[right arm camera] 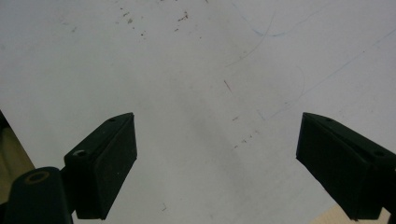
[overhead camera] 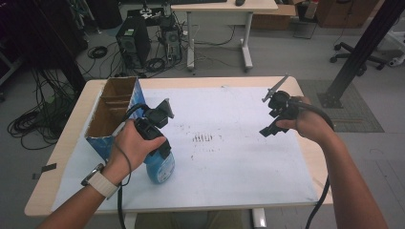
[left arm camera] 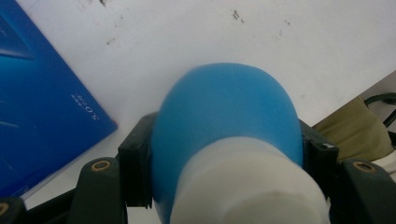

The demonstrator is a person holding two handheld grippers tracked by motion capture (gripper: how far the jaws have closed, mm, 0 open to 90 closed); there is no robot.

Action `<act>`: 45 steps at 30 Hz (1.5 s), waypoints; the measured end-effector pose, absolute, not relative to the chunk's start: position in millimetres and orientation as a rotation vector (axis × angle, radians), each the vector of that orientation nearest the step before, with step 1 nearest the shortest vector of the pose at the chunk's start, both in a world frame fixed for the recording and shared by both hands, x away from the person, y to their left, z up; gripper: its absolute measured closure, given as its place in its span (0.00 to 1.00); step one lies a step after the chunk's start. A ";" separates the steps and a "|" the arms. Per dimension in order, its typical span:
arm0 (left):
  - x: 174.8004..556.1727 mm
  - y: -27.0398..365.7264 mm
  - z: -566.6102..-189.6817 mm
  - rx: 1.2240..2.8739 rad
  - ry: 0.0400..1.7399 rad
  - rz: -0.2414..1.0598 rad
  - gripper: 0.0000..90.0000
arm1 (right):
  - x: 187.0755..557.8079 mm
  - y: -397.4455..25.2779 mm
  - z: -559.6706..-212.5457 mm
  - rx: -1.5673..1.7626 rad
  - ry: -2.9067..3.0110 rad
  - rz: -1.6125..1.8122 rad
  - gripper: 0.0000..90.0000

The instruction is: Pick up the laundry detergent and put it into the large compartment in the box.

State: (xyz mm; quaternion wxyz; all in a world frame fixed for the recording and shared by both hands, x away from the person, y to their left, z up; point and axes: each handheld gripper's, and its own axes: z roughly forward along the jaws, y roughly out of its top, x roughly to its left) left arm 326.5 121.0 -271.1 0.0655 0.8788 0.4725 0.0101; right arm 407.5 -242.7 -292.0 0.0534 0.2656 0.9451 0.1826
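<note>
Bottle (left arm camera: pixel 224 135) pinched in L gripper (overhead camera: pixel 160 143) fingers beside box (overhead camera: pixel 112 112), boxing still pending; R gripper (overhead camera: pixel 277 114) fingers spread, idle.

Blue bottle (left arm camera: pixel 224 126) with a white cap end, rounded and smooth, clamped between both jaws of the left gripper (left arm camera: pixel 226 161); body (overhead camera: pixel 160 167) beneath that claw, base down on the white sheet.
</note>
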 end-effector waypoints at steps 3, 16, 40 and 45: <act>325.8 121.6 -269.3 2.645 1.431 0.026 0.41 | 407.3 -242.8 -291.8 0.807 2.872 0.557 0.14; 324.2 125.5 -252.7 2.641 1.438 0.035 0.41 | 406.8 -242.1 -291.6 0.800 2.872 0.560 0.14; 324.3 131.5 -214.8 2.621 1.454 0.070 0.41 | 407.1 -244.7 -290.0 0.804 2.864 0.570 0.14; 322.9 132.8 -204.3 2.611 1.461 0.090 0.41 | 406.9 -244.2 -289.6 0.804 2.864 0.570 0.14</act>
